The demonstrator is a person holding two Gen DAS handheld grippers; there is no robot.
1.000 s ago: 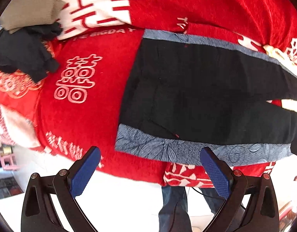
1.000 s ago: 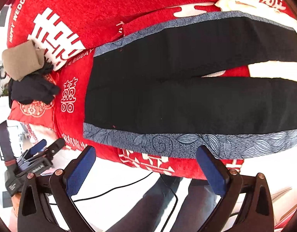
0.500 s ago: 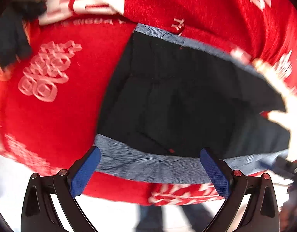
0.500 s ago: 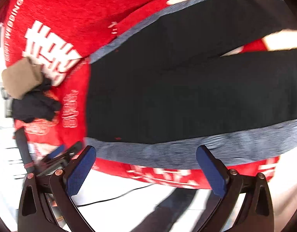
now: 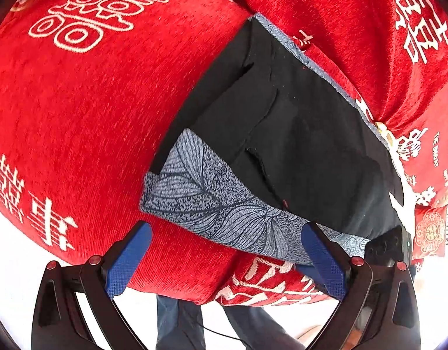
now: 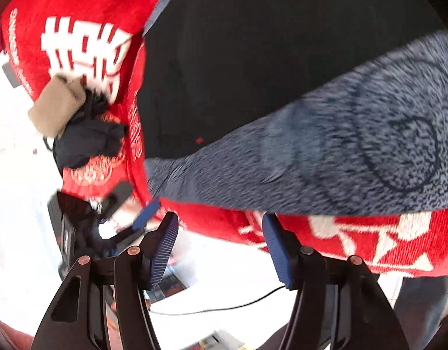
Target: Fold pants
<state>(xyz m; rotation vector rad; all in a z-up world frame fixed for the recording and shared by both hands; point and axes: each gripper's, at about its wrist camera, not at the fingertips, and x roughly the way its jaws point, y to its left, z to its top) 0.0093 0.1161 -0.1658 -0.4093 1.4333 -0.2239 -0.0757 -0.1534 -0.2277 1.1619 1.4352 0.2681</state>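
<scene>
Cloth is what I am dealing with: the pants (image 5: 297, 134) are soft, light and limp, black with a grey patterned side band (image 5: 224, 210), so I expect them to drape and slide on themselves rather than hold any shape. They lie spread flat on the red blanket (image 5: 87, 122), the waist end toward the blanket's near corner and the legs running away from it.

I judge the best hold is the band along the blanket's near edge, pinching both layers at the waist corner and again further down the leg, so the near half can be carried over the far one.

My left gripper (image 5: 224, 250) stands wide apart, clasping nothing; its pads hover just off the blanket's near edge, straddling the band's waist corner without touching it as far as I can tell.

My right gripper (image 6: 221, 248) is closing, jaws about half apart, with nothing between the pads; they sit just below the band (image 6: 340, 151), over the blanket's (image 6: 340, 233) hanging edge. That view is blurred, so contact is unclear.
</scene>
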